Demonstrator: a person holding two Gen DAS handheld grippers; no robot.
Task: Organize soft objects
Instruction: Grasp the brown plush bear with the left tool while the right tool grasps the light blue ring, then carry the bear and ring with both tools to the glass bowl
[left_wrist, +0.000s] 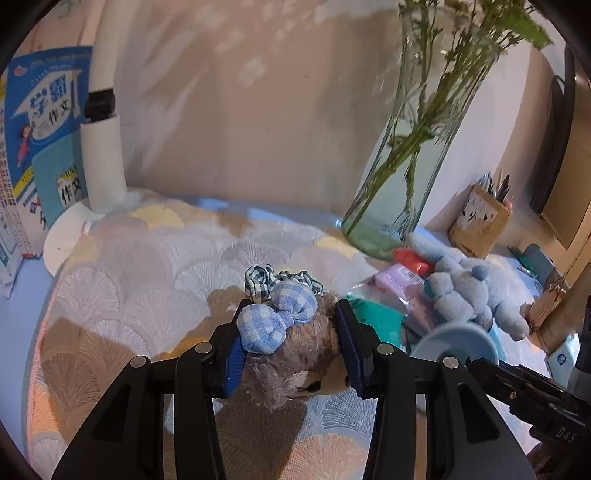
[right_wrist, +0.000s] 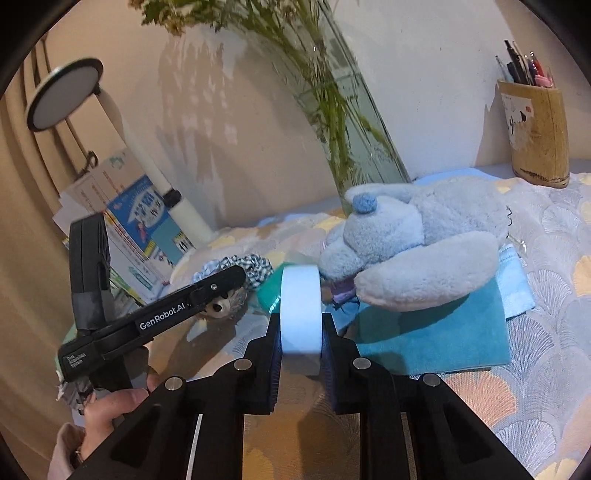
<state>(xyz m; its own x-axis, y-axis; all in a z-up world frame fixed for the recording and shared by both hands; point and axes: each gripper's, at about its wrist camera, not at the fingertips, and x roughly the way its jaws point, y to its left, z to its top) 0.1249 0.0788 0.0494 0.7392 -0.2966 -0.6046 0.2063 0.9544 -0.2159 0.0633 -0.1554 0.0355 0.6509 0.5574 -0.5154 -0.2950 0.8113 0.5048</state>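
My left gripper (left_wrist: 291, 321) is shut on a small grey-brown plush toy (left_wrist: 295, 362) with a blue gingham bow (left_wrist: 277, 317), held just above the fan-patterned cloth (left_wrist: 140, 280). The toy's face (right_wrist: 218, 306) peeks out below the left gripper's fingers (right_wrist: 221, 278) in the right wrist view. My right gripper (right_wrist: 301, 321) is shut on a pale blue round disc (right_wrist: 300, 295), gripped edge-on, which also shows in the left wrist view (left_wrist: 454, 341). A grey-blue plush bunny (right_wrist: 417, 236) lies on a teal towel (right_wrist: 436, 332). A checked scrunchie (left_wrist: 291, 278) lies behind the held toy.
A tall glass vase (left_wrist: 413, 158) with green stems stands against the wall. A cardboard pen holder (right_wrist: 539, 136) is at the back right. A white desk lamp (left_wrist: 103, 147) and books (left_wrist: 40, 129) stand at the left. Small packets (left_wrist: 402, 280) lie by the bunny.
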